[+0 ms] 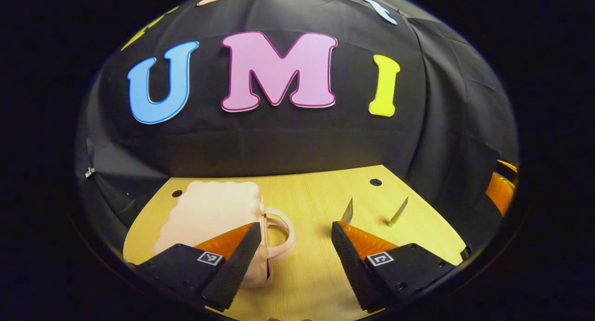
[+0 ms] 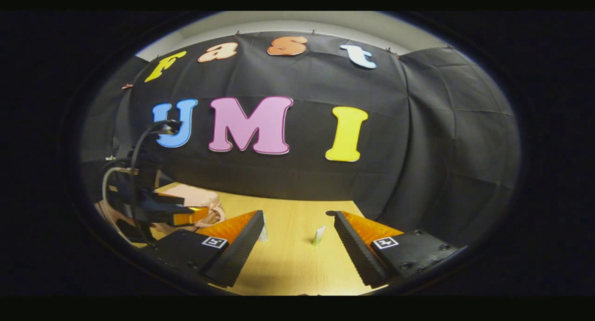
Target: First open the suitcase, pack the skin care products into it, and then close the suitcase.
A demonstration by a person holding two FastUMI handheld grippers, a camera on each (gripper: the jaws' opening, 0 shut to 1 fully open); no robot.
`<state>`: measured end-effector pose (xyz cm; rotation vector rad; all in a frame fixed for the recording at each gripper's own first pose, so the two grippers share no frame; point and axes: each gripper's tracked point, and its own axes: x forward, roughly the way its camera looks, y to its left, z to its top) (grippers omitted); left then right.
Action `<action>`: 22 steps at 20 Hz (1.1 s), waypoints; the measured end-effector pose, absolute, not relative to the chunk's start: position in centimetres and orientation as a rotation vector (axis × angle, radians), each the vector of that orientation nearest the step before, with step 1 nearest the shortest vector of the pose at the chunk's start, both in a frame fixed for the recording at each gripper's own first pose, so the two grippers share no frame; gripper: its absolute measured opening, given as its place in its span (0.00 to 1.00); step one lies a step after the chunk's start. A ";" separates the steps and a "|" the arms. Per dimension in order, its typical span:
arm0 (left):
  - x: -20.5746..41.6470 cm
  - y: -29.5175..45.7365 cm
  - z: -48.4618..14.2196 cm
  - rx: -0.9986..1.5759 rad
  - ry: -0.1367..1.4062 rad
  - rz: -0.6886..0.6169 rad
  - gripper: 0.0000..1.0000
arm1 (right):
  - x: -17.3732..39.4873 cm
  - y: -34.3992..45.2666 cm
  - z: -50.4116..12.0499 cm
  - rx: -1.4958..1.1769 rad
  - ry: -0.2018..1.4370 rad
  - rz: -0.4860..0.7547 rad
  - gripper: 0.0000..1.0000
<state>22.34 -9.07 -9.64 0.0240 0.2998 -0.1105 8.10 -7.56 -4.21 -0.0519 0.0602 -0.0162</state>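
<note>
A small pale pink suitcase (image 1: 209, 214) is seen lying closed on the wooden table (image 1: 307, 274), its handle (image 1: 281, 235) turned toward the table's middle. Two slim skin care tubes (image 1: 347, 211) (image 1: 398, 212) are stood upright, well apart from it. The left gripper (image 1: 293, 246) is held with jaws wide apart beside the handle, nothing gripped. The right gripper (image 2: 297, 242) is likewise spread open, a tube (image 2: 319, 235) seen between its fingers farther off.

Wooden table (image 1: 302, 274), pale grain, fills lower half of the left gripper view. Two small dark round holes in it: one at 10 o'clock (image 1: 177, 193), one at 1 o'clock (image 1: 375, 182). Black cloth wall (image 1: 279, 135) rises behind, creased. In the right gripper view, a strip of pale ceiling (image 2: 288, 23) shows at 12 o'clock, above the cloth.
</note>
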 end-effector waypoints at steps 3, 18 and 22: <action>27.5 -10.2 -13.9 0.021 0.387 -0.092 0.96 | 9.7 -7.5 -7.8 -0.005 0.138 0.012 0.97; 34.9 -7.3 -22.8 -0.002 0.655 0.121 0.17 | 12.4 -10.7 -11.8 -0.022 0.223 0.037 0.98; 34.3 -7.5 -17.1 -0.050 0.596 0.022 0.11 | 12.2 -10.2 -10.8 -0.027 0.199 0.030 0.98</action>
